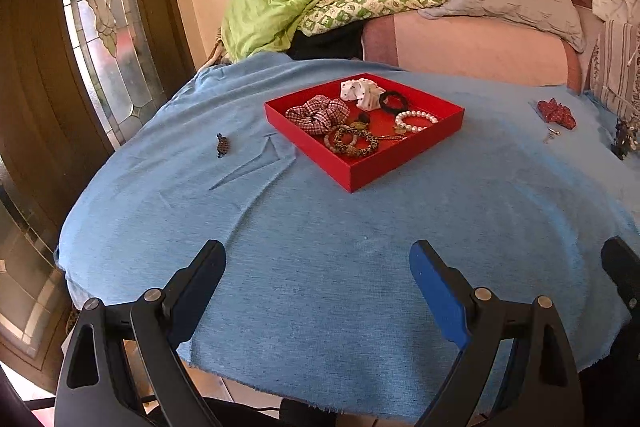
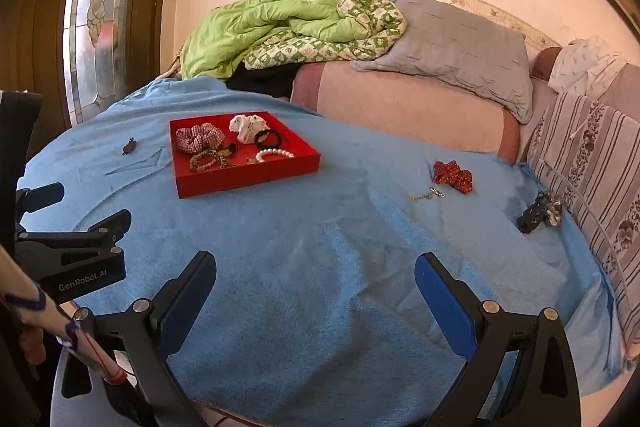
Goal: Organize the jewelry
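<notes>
Tray: a red tray (image 1: 408, 157) rests on the blue cloth (image 1: 320, 247) toward the cloth's far edge, left of centre in the right wrist view.
Tray contents: a checked scrunchie (image 1: 318, 113), a white scrunchie (image 1: 362, 91), a black hair tie (image 1: 394, 101), a pearl bracelet (image 1: 416, 121) and a tangle of beaded bracelets (image 1: 354, 141), all inside the tray.
Loose item, left side: a small dark hair clip (image 1: 223, 145) lies on the cloth just left of the tray, apart from it.
Loose items, right side: a red dotted scrunchie (image 2: 453, 175) lies near the cloth's far right edge; a small metal chain piece (image 2: 430, 195) lies just beside it on the near side; a dark patterned scrunchie (image 2: 538, 213) lies at the right edge.
Left gripper (image 1: 318, 269): fingers spread wide, nothing between them, above the near part of the cloth, well apart from the tray.
Right gripper (image 2: 316, 275): fingers spread wide, nothing between them, above the near part of the cloth.
Surroundings: a green quilt (image 2: 256, 27) and a grey pillow (image 2: 460, 43) lie on the sofa (image 2: 400, 107) beyond the cloth's far edge.
</notes>
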A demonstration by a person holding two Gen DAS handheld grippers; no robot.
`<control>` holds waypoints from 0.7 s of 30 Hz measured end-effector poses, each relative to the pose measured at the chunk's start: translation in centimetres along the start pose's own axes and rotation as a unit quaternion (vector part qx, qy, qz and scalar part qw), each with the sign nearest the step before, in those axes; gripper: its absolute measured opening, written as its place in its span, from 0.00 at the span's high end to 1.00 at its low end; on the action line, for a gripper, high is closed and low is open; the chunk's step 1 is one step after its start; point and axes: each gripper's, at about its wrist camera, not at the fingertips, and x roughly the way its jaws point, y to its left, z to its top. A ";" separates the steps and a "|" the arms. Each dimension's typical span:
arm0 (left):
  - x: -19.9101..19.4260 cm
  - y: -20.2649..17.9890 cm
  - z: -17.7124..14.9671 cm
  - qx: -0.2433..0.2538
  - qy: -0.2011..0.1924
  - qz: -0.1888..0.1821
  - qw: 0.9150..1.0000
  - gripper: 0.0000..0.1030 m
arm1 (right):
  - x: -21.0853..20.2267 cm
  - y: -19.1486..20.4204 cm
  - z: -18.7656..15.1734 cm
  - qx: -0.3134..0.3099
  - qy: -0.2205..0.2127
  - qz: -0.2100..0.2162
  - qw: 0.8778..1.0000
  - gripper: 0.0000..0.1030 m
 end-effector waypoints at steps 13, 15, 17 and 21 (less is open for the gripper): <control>0.1 -0.1 0.0 -0.004 0.003 -0.003 1.000 0.10 | 0.6 0.5 -0.5 -0.008 0.017 0.000 1.000 0.02; 0.2 0.0 0.0 -0.003 0.004 -0.003 1.000 0.10 | 0.6 0.5 -0.6 -0.007 0.019 0.001 1.000 0.02; 0.3 0.0 0.0 -0.004 0.004 -0.002 1.000 0.10 | 0.7 0.5 -0.7 -0.007 0.023 0.001 1.000 0.02; 0.5 0.1 -0.1 -0.005 0.006 0.001 1.000 0.10 | 0.7 0.6 -0.7 -0.010 0.025 0.001 1.000 0.02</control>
